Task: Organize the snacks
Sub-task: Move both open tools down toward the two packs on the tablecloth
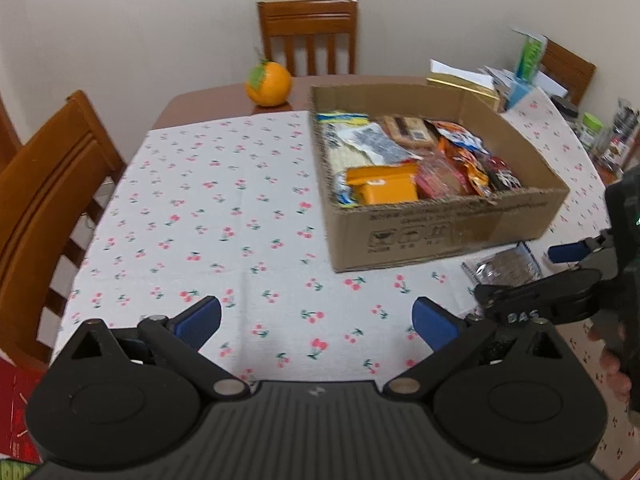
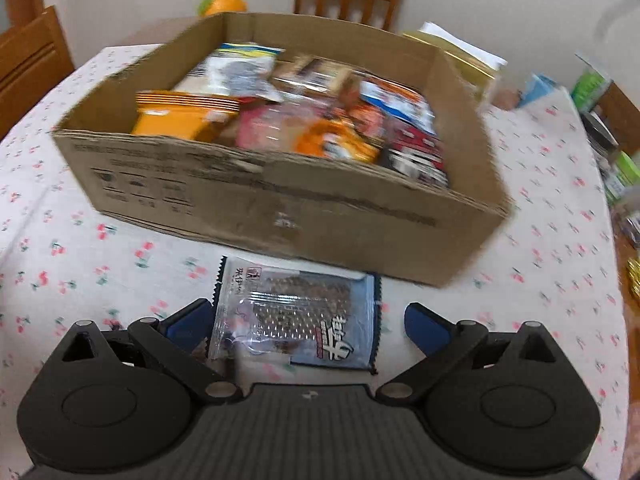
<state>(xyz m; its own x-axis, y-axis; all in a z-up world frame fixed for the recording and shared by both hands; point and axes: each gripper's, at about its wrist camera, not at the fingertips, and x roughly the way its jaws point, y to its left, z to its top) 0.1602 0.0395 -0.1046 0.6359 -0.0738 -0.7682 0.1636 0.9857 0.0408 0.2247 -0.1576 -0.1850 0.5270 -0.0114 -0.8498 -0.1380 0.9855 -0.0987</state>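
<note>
On a cherry-print tablecloth (image 1: 208, 208) ringed by wooden chairs (image 1: 308, 36), a snack packet (image 2: 296, 320) is seen at the cardboard box's (image 2: 280, 208) six o'clock, straddled by the spread right gripper (image 2: 308, 326), the left gripper (image 1: 316, 320) likewise spread.

Box (image 2: 280, 208) print smeared, chair (image 1: 44, 216) cut off at edge

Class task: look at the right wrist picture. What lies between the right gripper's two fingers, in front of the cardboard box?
A clear snack packet lies flat on the tablecloth between the right gripper's open fingers, before the cardboard box.
</note>
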